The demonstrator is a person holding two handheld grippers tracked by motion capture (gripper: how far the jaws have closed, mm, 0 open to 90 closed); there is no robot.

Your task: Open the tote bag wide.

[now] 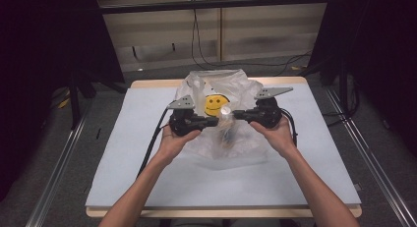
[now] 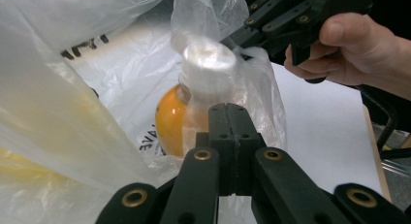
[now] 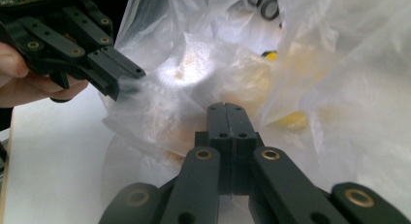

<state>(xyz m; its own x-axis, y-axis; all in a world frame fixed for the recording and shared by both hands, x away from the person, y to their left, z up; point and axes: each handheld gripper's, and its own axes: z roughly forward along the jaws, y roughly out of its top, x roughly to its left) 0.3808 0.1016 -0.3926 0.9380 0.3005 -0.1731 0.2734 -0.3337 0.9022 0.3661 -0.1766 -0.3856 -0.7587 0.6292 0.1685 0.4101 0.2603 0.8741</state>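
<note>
A clear plastic bag (image 1: pixel 236 84) with a yellow smiley face (image 1: pixel 215 104) lies on the white table (image 1: pixel 147 158). Inside it stands a bottle (image 2: pixel 172 118) of orange liquid with a white cap (image 2: pixel 209 56), wrapped in the film. My left gripper (image 1: pixel 215 122) comes in from the left and my right gripper (image 1: pixel 237 114) from the right, and they meet at the bottle's neck. In the left gripper view my left gripper (image 2: pixel 228 108) has its jaws together, and the right gripper's tips (image 2: pixel 242 43) pinch bag film. The right gripper (image 3: pixel 227 107) is shut too, while the left gripper's tips (image 3: pixel 128 78) nip the film.
The table's far edge (image 1: pixel 219 80) lies just behind the bag. Black frame posts (image 1: pixel 74 99) stand at both sides, with floor rails (image 1: pixel 54 173) along the table. Cables (image 1: pixel 201 55) run across the floor behind. Each gripper's cable (image 1: pixel 155 138) trails toward the near side.
</note>
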